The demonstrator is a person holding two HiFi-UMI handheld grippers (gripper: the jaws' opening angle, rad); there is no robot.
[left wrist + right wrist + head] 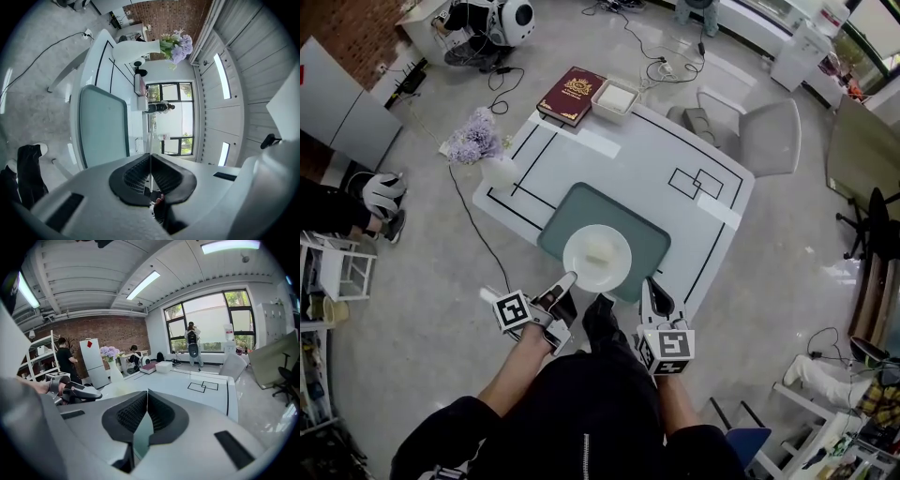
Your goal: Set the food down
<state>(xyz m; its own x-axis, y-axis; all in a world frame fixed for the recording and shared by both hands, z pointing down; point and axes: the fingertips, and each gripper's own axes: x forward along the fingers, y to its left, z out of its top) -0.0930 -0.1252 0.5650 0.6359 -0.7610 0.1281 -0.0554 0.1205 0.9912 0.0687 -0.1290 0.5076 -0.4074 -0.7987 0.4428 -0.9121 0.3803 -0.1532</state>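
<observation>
A white plate carrying a pale piece of food rests on the green mat at the near side of the white table. My left gripper is shut on the plate's near-left rim, which appears as a thin white edge between the jaws of the left gripper. My right gripper sits at the mat's near-right corner. In its own view, the right gripper pinches a teal sliver of the mat.
At the table's far end lie a dark red book and a white box. A white vase of purple flowers stands at the left corner. A grey chair is on the right side. Cables cross the floor.
</observation>
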